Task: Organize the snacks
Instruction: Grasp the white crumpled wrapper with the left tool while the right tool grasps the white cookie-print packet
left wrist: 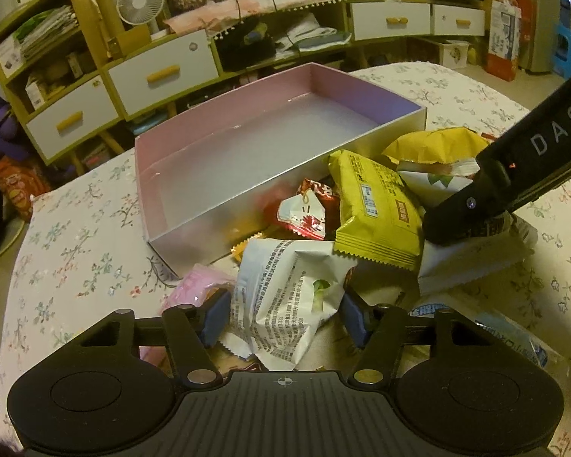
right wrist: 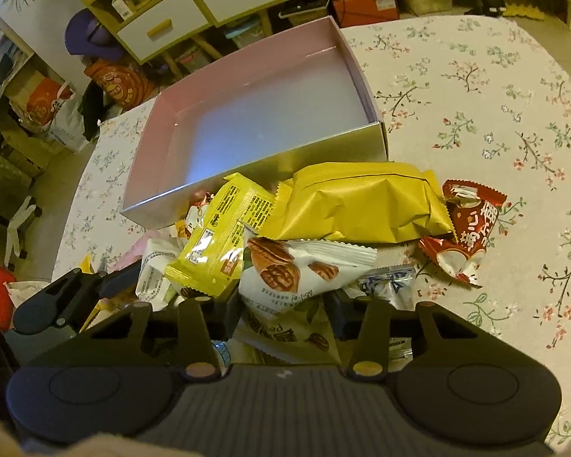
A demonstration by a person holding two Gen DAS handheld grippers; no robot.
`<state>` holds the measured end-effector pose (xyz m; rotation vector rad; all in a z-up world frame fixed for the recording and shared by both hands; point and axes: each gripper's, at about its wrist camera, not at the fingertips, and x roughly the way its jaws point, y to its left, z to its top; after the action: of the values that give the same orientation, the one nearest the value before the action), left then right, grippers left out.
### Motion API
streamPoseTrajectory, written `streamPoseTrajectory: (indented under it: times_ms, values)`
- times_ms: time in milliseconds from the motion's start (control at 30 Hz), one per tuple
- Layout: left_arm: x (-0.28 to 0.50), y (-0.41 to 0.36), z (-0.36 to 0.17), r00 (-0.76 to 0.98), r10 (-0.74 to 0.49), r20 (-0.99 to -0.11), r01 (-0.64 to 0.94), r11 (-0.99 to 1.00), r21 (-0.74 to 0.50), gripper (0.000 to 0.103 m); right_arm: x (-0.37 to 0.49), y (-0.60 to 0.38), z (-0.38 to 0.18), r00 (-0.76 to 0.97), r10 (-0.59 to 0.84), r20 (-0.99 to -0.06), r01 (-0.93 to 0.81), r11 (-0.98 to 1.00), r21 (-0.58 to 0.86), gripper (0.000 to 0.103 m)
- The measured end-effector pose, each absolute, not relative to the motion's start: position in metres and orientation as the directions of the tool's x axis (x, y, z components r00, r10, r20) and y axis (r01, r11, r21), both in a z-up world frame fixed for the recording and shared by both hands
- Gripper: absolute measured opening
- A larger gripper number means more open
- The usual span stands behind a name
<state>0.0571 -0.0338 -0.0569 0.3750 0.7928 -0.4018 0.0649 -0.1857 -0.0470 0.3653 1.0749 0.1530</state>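
Note:
A pile of snack packets lies on the flowered tablecloth in front of an empty pink-lined box [left wrist: 224, 205] [right wrist: 247, 175]. My left gripper [left wrist: 283, 318] has both blue pads against a crumpled white packet with printed text [left wrist: 281, 301], shut on it. My right gripper [right wrist: 285, 312] is shut on a white pecan packet [right wrist: 285, 270]. One black finger [left wrist: 460, 213] of the right gripper shows on that packet in the left wrist view. A small yellow packet [left wrist: 373, 205] [right wrist: 209, 243] lies between the two held packets. A large yellow packet [right wrist: 361, 205] lies by the box wall.
Red packets [right wrist: 472, 213] [left wrist: 308, 209] and a blue-and-white packet [right wrist: 388, 282] lie in the pile, a pink one [left wrist: 194, 285] at its left. The tablecloth [right wrist: 495, 95] runs on to the right of the box. Shelves with white drawers [left wrist: 163, 72] stand beyond the table.

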Motion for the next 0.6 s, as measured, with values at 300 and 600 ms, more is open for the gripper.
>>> streamPoseTrajectory:
  times_ms: [300, 600]
  values:
    - [0.058, -0.032, -0.048, 0.622, -0.189, -0.76, 0.427, 0.895, 0.128, 0.052, 0.063, -0.189, -0.041, 0.473, 0.306, -0.826, 0.045, 0.928, 0.37, 0.036]
    - [0.058, -0.022, -0.035, 0.602, -0.206, -0.772, 0.387, 0.921, 0.055, 0.051, 0.06, -0.192, -0.033, 0.498, 0.318, -0.807, 0.04, 0.921, 0.388, 0.035]
